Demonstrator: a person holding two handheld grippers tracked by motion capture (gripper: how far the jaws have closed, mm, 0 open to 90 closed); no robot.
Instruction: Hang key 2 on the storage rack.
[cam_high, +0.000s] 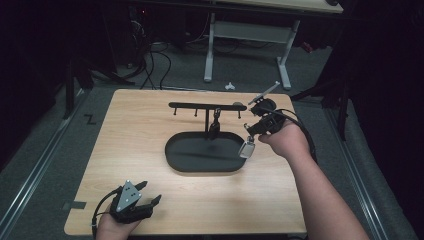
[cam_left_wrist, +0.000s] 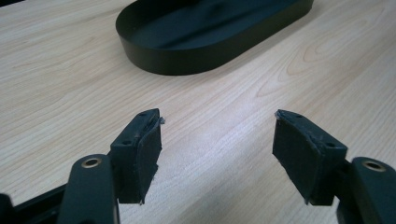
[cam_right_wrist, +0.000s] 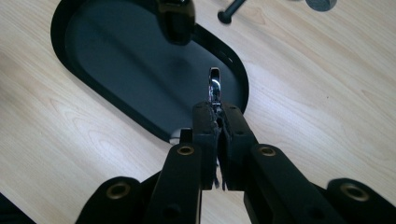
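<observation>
The right gripper pinched a metal clip over the tray, seemingly to hang it on the rack, while the left gripper rested spread on the bench.

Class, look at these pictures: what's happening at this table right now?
A person works with two hand-held grippers. The right gripper is shut on a small shiny metal piece, holding it over the end of the black oval tray of a hook stand. The left gripper sits open near the table's front edge, holding nothing.
</observation>
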